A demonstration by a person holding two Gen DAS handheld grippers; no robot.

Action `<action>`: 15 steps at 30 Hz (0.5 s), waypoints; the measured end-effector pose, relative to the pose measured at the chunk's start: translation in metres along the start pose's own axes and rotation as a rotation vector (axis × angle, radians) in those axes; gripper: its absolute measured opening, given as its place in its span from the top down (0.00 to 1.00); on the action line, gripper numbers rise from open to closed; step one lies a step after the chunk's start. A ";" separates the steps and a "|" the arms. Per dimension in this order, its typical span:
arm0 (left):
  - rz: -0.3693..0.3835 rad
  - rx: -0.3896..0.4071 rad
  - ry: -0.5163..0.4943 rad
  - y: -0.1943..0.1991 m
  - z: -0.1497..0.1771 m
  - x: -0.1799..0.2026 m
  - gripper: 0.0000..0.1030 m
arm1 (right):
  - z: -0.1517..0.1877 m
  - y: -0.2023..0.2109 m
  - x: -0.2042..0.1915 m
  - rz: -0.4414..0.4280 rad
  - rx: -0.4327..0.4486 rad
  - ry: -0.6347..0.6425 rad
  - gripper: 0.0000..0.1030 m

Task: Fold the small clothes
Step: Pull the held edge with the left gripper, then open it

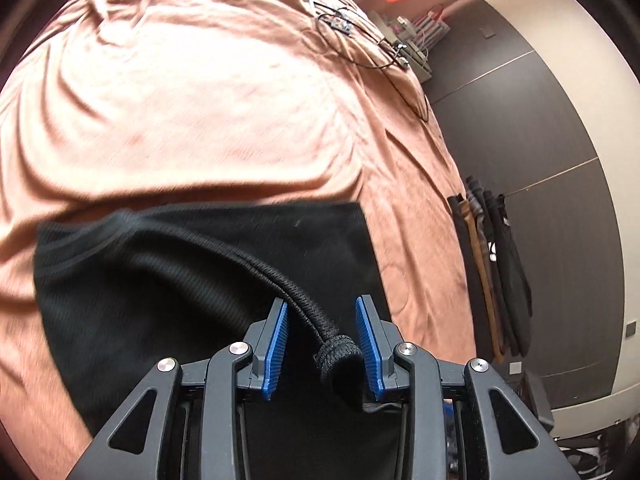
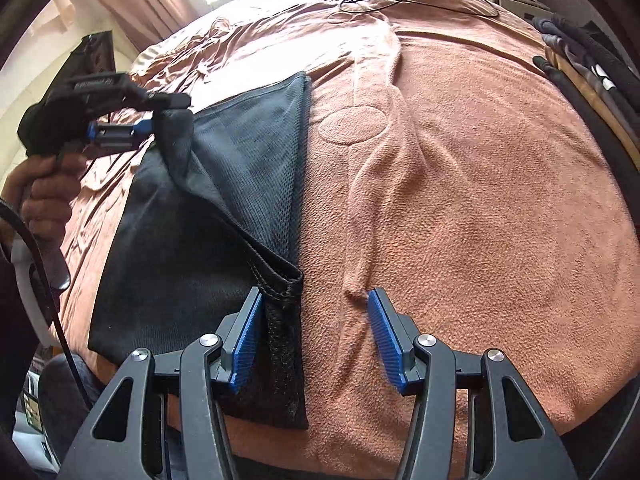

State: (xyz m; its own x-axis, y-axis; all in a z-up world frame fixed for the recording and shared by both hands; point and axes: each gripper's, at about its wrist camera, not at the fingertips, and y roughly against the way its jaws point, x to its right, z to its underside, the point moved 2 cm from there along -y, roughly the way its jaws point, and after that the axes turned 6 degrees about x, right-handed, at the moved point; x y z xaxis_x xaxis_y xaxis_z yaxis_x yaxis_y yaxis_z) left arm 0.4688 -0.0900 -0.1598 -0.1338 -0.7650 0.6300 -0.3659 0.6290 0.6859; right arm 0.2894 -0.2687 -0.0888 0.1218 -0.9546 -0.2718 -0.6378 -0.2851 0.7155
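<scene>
A black mesh garment (image 1: 192, 264) lies on a salmon bed cover (image 1: 192, 112). My left gripper (image 1: 322, 312) is shut on its rolled hem (image 1: 304, 304), which runs between the blue pads and bunches against the right pad. In the right wrist view the left gripper (image 2: 148, 126) holds that corner raised, and the garment (image 2: 248, 168) hangs from it in a taut fold. My right gripper (image 2: 316, 300) stands open low over the bed. The fold's stitched corner (image 2: 286, 284) rests against its left pad, while the right pad sits over the cover.
A pile of folded dark and tan clothes (image 2: 592, 64) sits at the bed's right edge, also seen in the left wrist view (image 1: 492, 272). Black cables (image 1: 360, 40) lie at the far end. A hand (image 2: 44, 188) grips the left gripper's handle. Dark wardrobe panels (image 1: 540, 140) stand beside the bed.
</scene>
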 end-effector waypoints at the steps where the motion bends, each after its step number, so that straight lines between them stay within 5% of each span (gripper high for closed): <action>1: -0.008 0.003 -0.007 -0.003 -0.003 0.002 0.66 | 0.000 0.001 0.001 0.001 0.000 -0.006 0.51; 15: -0.058 0.082 -0.043 0.021 -0.007 -0.002 0.54 | 0.010 0.015 0.006 -0.022 -0.005 -0.030 0.54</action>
State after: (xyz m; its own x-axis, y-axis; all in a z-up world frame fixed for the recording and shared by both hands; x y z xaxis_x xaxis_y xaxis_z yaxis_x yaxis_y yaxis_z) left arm 0.4679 -0.0741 -0.1435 -0.1489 -0.8060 0.5729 -0.4483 0.5715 0.6873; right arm 0.2731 -0.2779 -0.0857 0.1124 -0.9452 -0.3067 -0.6315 -0.3062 0.7123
